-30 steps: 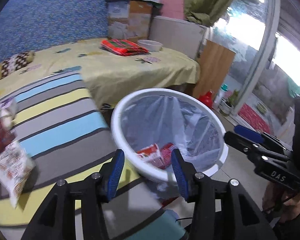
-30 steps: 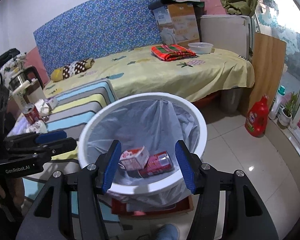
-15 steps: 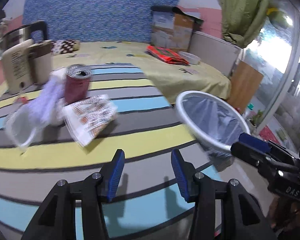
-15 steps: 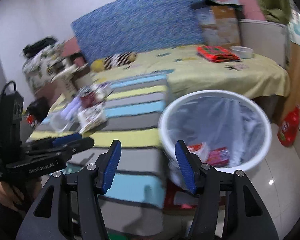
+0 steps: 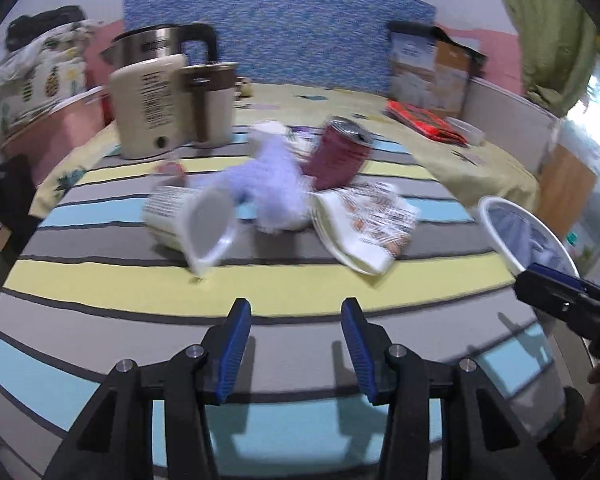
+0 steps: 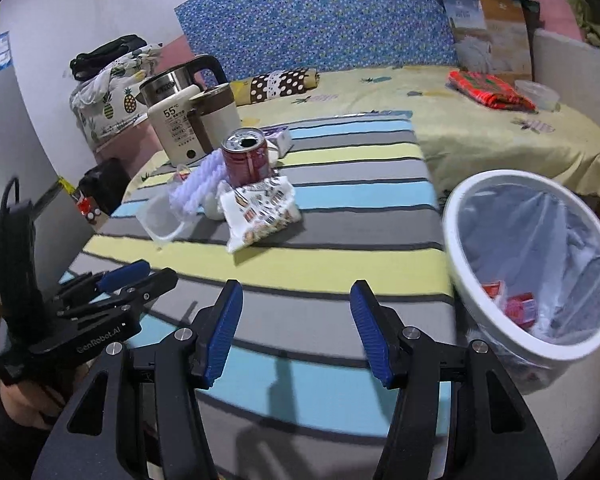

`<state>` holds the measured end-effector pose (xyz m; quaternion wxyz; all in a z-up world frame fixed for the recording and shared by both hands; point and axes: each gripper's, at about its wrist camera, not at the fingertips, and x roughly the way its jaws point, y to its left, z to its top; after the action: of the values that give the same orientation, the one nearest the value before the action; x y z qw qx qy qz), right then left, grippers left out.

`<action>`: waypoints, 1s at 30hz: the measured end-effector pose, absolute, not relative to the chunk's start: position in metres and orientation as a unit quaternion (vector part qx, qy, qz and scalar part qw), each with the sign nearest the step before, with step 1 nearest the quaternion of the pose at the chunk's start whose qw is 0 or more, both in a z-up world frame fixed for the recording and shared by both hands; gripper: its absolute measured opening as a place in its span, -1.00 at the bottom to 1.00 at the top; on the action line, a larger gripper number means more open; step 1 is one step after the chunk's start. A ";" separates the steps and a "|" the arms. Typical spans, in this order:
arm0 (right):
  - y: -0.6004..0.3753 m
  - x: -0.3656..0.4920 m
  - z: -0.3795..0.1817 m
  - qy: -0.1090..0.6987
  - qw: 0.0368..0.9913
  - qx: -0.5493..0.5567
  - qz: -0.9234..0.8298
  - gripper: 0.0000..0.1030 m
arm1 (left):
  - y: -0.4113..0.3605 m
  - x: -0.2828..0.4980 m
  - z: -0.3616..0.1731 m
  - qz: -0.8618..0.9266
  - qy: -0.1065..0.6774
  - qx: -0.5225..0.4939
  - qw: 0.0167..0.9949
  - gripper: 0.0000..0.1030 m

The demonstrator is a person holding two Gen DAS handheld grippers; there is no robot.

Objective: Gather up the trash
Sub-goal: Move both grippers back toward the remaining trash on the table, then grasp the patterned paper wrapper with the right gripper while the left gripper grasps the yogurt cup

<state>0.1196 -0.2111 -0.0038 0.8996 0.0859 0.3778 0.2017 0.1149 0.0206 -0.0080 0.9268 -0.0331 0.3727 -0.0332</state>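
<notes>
The bin (image 6: 452,240) stands off the bed's edge at my right, a few pieces already inside. The trash sits bunched mid-blanket: wrapper (image 6: 260,210), can (image 6: 247,158), cup (image 6: 160,220). My left gripper (image 5: 296,344) and right gripper (image 6: 296,328) are both open, empty. Reaching in carelessly, I might tip the can or scatter the pile.

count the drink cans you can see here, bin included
2: one upright red can on the striped cloth behind the snack wrapper, one red can lying in the white bin. More may be hidden under the liner.
</notes>
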 end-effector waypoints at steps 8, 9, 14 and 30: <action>-0.189 0.154 -0.025 0.419 0.868 0.145 0.222 0.07 | 0.074 0.142 -0.012 0.015 0.367 -0.056 0.928 -0.08; -0.186 0.158 -0.029 0.426 0.864 0.150 0.222 0.05 | 0.079 0.146 -0.013 0.018 0.368 -0.058 0.928 -0.08; -0.174 0.166 -0.035 0.437 0.853 0.170 0.229 0.01 | 0.085 0.157 -0.014 0.011 0.367 -0.067 0.928 -0.14; -0.188 0.166 -0.040 0.440 0.850 0.212 0.197 -0.72 | 0.088 0.167 -0.017 0.001 0.377 -0.098 0.921 -0.94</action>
<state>0.1661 -0.1877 -0.0403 0.8499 0.2121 0.4401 0.1974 0.1672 0.0878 -0.0173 0.9211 -0.0975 0.3769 0.0012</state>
